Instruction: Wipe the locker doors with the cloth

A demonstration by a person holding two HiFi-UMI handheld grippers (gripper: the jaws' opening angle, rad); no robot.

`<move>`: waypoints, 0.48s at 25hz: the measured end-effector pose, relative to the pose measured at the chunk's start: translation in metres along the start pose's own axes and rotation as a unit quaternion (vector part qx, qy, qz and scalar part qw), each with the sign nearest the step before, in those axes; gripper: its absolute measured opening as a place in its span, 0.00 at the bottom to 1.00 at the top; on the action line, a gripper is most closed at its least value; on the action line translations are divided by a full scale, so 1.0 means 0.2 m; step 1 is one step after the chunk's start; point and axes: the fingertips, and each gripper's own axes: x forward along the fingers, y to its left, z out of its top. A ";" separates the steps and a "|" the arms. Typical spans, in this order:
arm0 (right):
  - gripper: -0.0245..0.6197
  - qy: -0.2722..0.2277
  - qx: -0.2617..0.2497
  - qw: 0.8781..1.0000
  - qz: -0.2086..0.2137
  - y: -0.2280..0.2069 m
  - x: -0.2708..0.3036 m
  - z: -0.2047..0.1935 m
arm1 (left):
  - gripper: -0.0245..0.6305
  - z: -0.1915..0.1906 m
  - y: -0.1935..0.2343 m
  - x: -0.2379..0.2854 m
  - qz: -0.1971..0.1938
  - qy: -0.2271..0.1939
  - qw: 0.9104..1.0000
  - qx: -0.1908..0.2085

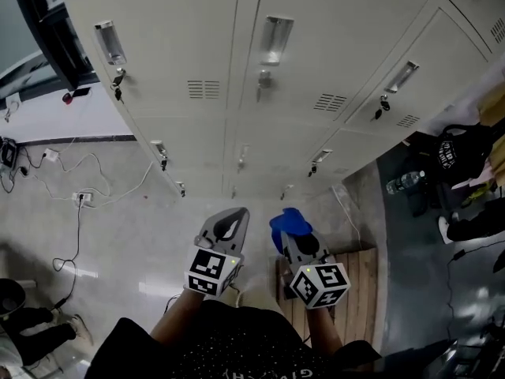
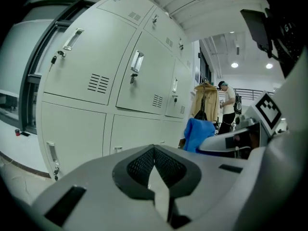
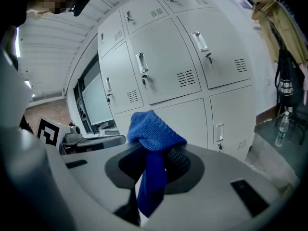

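A bank of pale grey locker doors with metal handles and vent slots fills the wall ahead. A blue cloth is pinched in my right gripper, bunched above the jaws and hanging down between them; it shows as blue cloth in the right gripper view. The right gripper is held short of the lockers, not touching them. My left gripper is shut with nothing in it, level with the right one. In the left gripper view the left gripper faces the lockers, with the cloth to its right.
A wooden pallet lies on the floor under my right hand. Cables and a power strip trail at the left. A water bottle and dark bags sit at the right. A person stands far off down the room.
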 end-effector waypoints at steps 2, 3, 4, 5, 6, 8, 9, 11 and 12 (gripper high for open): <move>0.16 0.002 0.002 1.000 0.003 -0.06 0.06 0.02 | 0.05 0.00 0.03 0.08 -0.005 0.005 1.000 0.011; 0.16 0.005 -0.002 1.000 0.008 -0.08 0.09 0.02 | 0.05 -0.01 0.04 0.11 -0.005 0.008 1.000 0.014; 0.16 0.010 -0.010 1.000 0.016 -0.10 0.13 0.01 | 0.05 -0.02 0.06 0.15 -0.005 0.011 1.000 0.015; 0.16 0.014 -0.020 0.999 0.024 -0.12 0.16 0.00 | 0.05 -0.03 0.08 0.19 -0.005 0.012 1.000 0.017; 0.16 0.018 -0.029 0.999 0.032 -0.15 0.20 -0.02 | 0.05 -0.04 0.09 0.23 -0.004 0.013 1.000 0.020; 0.16 0.026 -0.033 0.998 0.046 -0.20 0.29 -0.07 | 0.05 -0.07 0.12 0.30 0.001 0.012 1.000 0.027; 0.16 0.029 -0.030 0.998 0.054 -0.22 0.33 -0.11 | 0.05 -0.11 0.14 0.34 0.006 0.011 0.999 0.030; 0.16 0.037 -0.022 0.997 0.069 -0.28 0.44 -0.24 | 0.05 -0.22 0.20 0.41 0.022 0.010 0.999 0.034; 0.16 0.042 -0.023 0.996 0.074 -0.32 0.50 -0.32 | 0.05 -0.29 0.22 0.44 0.029 0.012 0.999 0.035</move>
